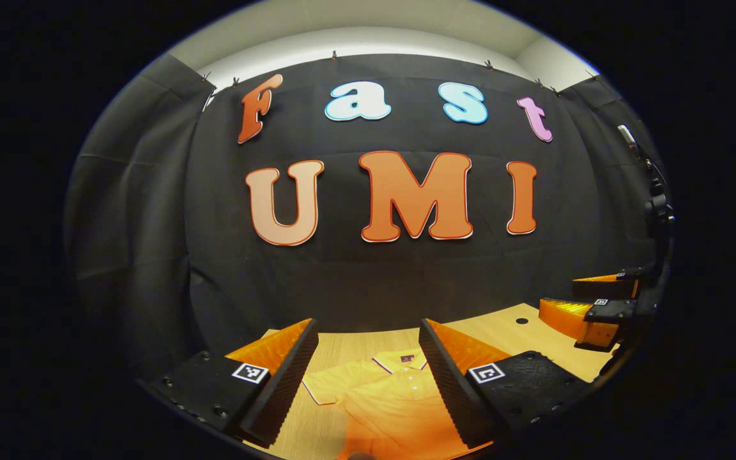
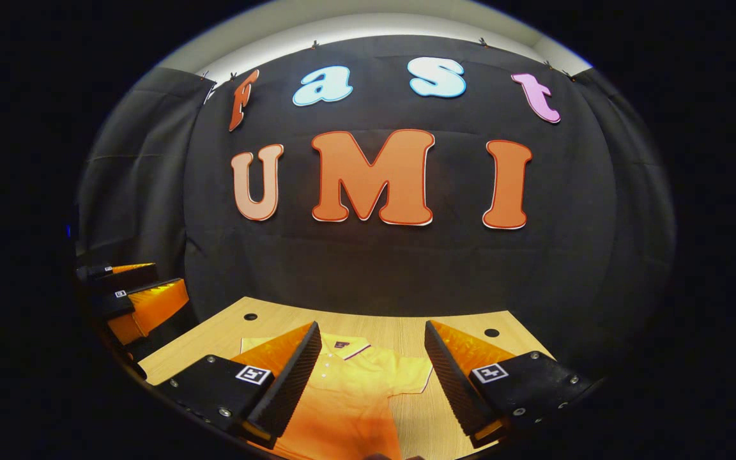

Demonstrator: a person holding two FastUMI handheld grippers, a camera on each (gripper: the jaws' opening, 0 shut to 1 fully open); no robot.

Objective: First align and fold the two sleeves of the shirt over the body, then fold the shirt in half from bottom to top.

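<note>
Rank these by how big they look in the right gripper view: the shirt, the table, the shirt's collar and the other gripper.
1. The table, largest.
2. The shirt, partly hidden behind the right gripper.
3. The left gripper at the left edge.
4. The collar, smallest.
The fisheye and nearness distort sizes, so this is apparent size only.

A pale wooden table point(image 2: 406, 329) with a yellow shirt point(image 2: 349, 390) lying flat on it

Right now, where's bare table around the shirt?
Bare wood on the table runs between the shirt collar and the far edge, plus right of its sleeve. Crowded at left, where the left gripper hovers.
</note>
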